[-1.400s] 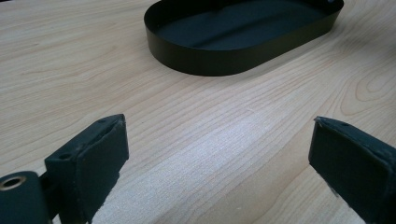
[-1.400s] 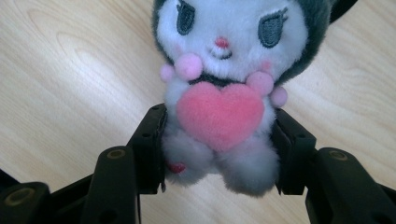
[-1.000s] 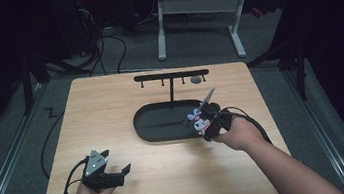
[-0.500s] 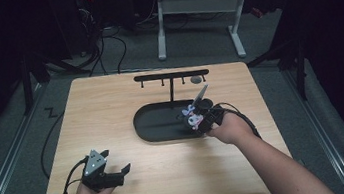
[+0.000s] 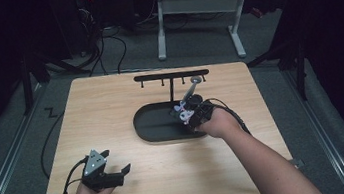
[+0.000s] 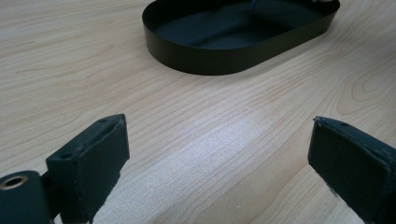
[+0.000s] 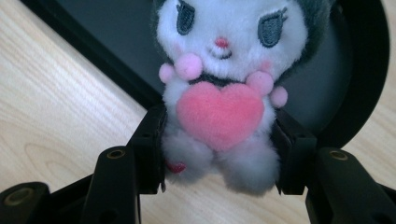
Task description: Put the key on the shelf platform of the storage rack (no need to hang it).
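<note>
Since the earlier high-view frames, my right gripper (image 5: 186,115) has travelled left and far, carrying the small white-and-grey plush toy with a pink felt heart (image 5: 181,111) from beside the tray to a position over its right end. My left gripper (image 5: 119,173) has not shifted.

High view: the black oval metal tray (image 5: 157,131) sits centre-right on the light wooden table (image 5: 111,110), with a black T-shaped hook rack (image 5: 171,75) rising at its far side. The left gripper rests near the table's near-left corner, well apart from the tray.

Left gripper view: the jaws stand spread wide with nothing between them, facing bare table and the tray (image 6: 233,56) beyond.

Right gripper view: the jaws are clenched on the plush toy (image 7: 224,93), gripping its lower body at both flanks. The toy hangs over the tray rim, partly above wood.

Risks, as I judge them:
1. Soft stuffing compresses unevenly; the toy could slip or rotate in the grip.
2. A release at this position could drop the toy on the rim or outside the tray.
3. The rack post stands close; a swing could strike it.

Markings: no brand, label or legible writing on any item.
</note>
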The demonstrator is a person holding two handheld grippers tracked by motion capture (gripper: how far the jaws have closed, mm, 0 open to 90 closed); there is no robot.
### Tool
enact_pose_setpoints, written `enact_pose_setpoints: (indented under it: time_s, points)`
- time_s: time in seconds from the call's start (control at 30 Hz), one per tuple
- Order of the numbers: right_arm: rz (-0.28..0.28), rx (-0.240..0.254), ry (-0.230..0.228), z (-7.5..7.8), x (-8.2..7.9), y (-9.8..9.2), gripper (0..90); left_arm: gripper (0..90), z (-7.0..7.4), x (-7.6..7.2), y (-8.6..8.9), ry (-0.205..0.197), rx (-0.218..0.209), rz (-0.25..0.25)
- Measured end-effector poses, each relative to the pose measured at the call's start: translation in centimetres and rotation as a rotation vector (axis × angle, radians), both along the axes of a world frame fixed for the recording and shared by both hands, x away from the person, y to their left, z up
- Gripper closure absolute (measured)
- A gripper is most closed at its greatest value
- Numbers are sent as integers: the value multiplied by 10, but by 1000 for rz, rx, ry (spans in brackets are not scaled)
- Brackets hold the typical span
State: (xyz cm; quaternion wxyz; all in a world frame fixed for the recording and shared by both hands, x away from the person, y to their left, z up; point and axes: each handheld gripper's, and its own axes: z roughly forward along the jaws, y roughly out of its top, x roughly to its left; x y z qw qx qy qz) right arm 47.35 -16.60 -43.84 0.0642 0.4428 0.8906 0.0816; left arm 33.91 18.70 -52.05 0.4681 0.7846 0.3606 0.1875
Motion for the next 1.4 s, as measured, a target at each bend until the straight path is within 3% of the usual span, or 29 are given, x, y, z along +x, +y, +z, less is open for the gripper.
enact_pose_setpoints:
  time_s: [0.23, 0.57, 1.2, 1.4]
  points:
    - [-4, 20, -10, 3, 9, 7, 470, 61, 0, 0, 1, 3, -2, 0]
    - [-3, 8, 4, -10, 21, 10, 470, 62, 0, 0, 1, 2, -4, 3]
    - [-16, -33, 33, -32, 21, 1, 464, 67, 1, 0, 2, -1, -7, 6]
    - [-21, -17, 35, -35, 24, 1, 455, 67, 1, 0, 2, -2, -9, 8]
